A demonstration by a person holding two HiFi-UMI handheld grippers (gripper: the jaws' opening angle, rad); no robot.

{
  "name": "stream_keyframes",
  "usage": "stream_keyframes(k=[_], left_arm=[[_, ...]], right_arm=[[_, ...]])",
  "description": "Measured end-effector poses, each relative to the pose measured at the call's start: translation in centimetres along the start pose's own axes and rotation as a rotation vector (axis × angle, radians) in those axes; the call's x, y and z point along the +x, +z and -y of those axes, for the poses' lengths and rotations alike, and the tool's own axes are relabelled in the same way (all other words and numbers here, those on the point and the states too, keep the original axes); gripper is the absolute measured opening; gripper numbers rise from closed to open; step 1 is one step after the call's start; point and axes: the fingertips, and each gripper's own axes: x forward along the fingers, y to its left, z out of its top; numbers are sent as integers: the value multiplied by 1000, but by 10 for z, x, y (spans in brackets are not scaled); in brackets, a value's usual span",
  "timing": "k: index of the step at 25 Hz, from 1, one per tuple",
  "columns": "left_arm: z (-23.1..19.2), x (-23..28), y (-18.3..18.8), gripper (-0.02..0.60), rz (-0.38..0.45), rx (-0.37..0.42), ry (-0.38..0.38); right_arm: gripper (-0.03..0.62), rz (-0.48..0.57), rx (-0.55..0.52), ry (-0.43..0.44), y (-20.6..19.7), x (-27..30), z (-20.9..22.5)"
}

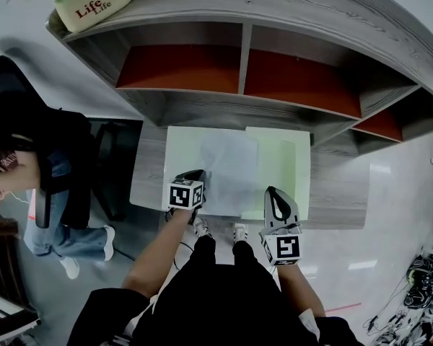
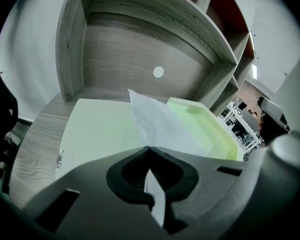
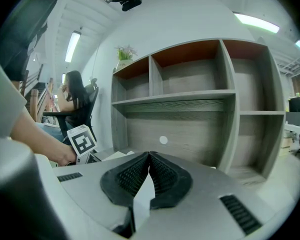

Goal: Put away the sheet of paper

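A white sheet of paper (image 1: 229, 168) lies on an open pale green folder (image 1: 177, 153) on the wooden desk (image 1: 150, 166). My left gripper (image 1: 199, 174) is at the sheet's near left edge. In the left gripper view that gripper (image 2: 149, 148) is shut on the sheet (image 2: 160, 124), which rises crumpled from the jaw tips over the green folder (image 2: 95, 129). My right gripper (image 1: 273, 192) hovers at the folder's near right edge. Seen from its own camera, the right gripper (image 3: 149, 154) has its jaws together and points level at the shelves; nothing shows beyond its tips.
A grey shelf unit (image 1: 242, 71) with red-backed compartments stands behind the desk, and a plant pot (image 1: 94, 2) sits on top. A person (image 1: 50, 171) sits to the left. Cables (image 1: 426, 280) lie on the floor at the right.
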Motion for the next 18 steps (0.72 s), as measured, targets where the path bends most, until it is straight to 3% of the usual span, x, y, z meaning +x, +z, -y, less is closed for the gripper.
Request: stream_keyframes(k=[18], left_arm=[[102, 49, 14, 6, -33, -5, -132]], right_arm=[[21, 20, 40, -47, -11, -15, 40]])
